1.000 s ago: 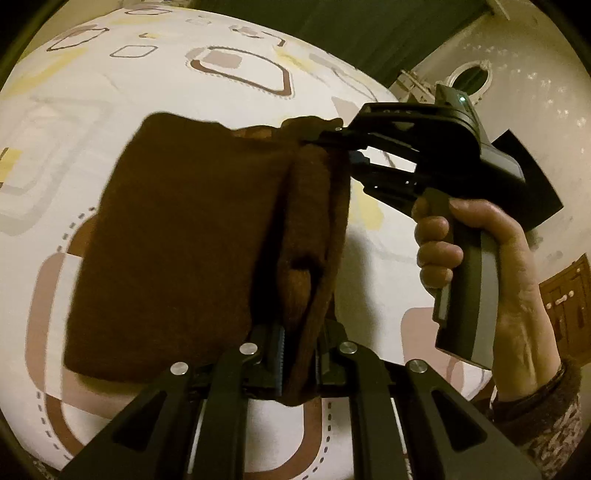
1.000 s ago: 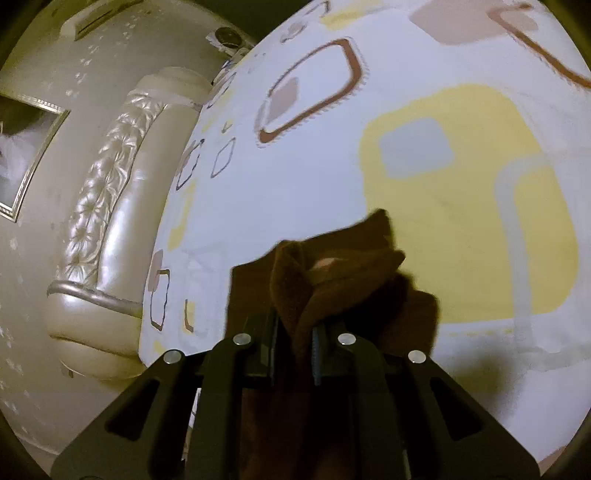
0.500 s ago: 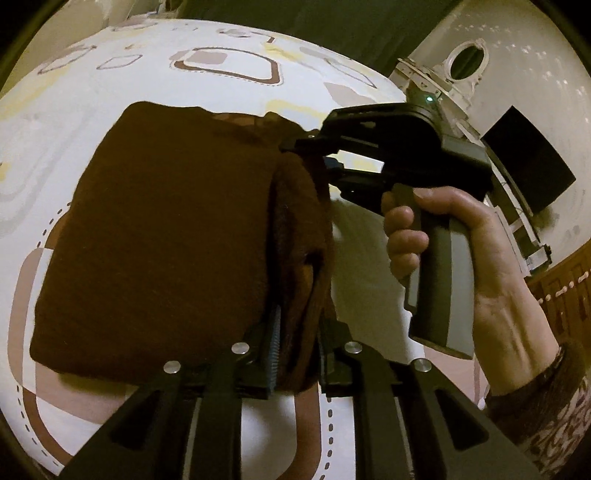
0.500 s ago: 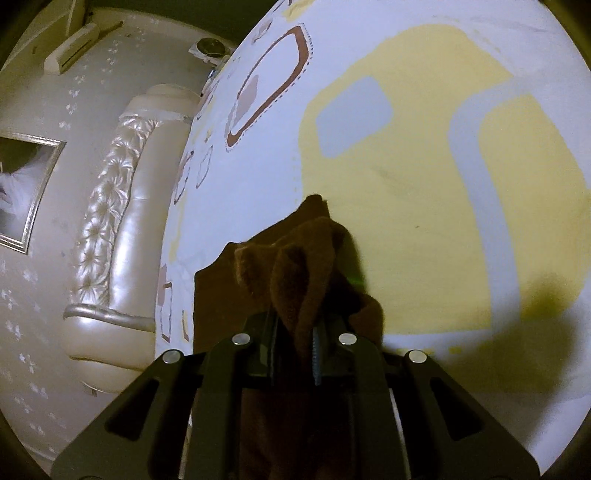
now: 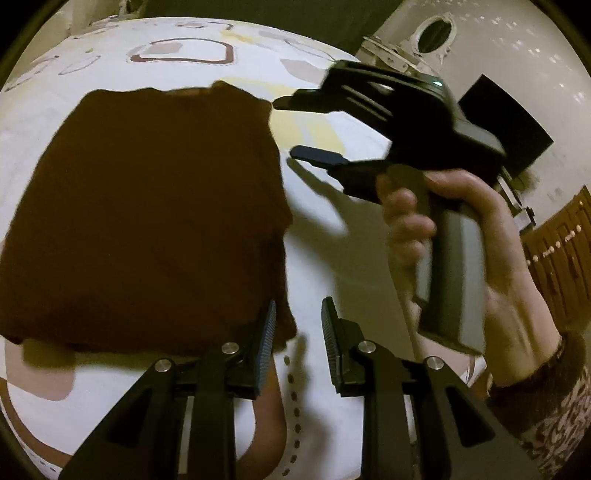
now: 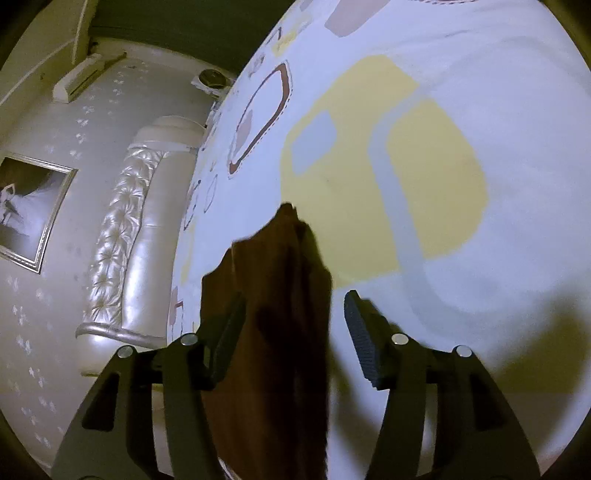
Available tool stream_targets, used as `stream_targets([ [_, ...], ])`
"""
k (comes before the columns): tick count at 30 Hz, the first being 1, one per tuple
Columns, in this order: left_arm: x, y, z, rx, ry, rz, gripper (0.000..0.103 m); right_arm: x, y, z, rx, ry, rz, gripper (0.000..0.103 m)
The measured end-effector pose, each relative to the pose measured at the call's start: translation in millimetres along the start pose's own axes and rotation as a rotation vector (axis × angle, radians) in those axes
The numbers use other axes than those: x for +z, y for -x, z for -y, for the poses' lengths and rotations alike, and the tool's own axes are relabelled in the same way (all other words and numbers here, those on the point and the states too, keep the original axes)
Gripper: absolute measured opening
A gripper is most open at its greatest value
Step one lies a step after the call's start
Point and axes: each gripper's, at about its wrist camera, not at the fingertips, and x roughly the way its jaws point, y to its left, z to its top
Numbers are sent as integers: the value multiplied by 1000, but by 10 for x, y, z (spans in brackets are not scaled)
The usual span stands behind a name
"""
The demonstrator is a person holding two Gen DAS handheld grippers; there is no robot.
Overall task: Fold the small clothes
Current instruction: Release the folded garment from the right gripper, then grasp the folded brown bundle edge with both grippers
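A dark brown garment lies folded flat on the patterned bedsheet, filling the left half of the left wrist view. My left gripper stands at the garment's near right corner, its jaws opening, with nothing pinched between the pads. The right gripper, held by a hand, hovers just off the garment's far right corner with its jaws opening and apart. In the right wrist view the brown garment lies between the spread fingers of the right gripper, which do not press on it.
A padded cream headboard and a framed picture are at the left of the right wrist view. A dark screen, a white dresser with an oval mirror and wooden cabinets stand beyond the bed.
Both grippers were shut on the garment's raised right edge; now both have let go and their jaws stand apart. The brown edge has dropped flat onto the bed.
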Motion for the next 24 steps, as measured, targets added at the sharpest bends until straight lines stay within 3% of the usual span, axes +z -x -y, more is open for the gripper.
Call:
stream_targets([
  [7,-192,311,-285,-166,19,52,29,-469,449,208,74,-61,51,67],
  [9,-256,477,-525,-167,68,94,40,-637,518,240,103,-82,54,68],
  [17,-432,1045,-1737,-133,354,247,46,-1110,427,153,141,-96,12,71],
  [19,-403,1071,-1990,-203,464,257,50,-1168,371,109,140,-90,-2,71],
  [20,-386,1067,-2032,-229,483,255,57,-1190,324,72,137,-84,-14,72],
  [24,-242,941,-2149,-344,529,214,67,-1232,199,-22,117,-76,-39,72],
])
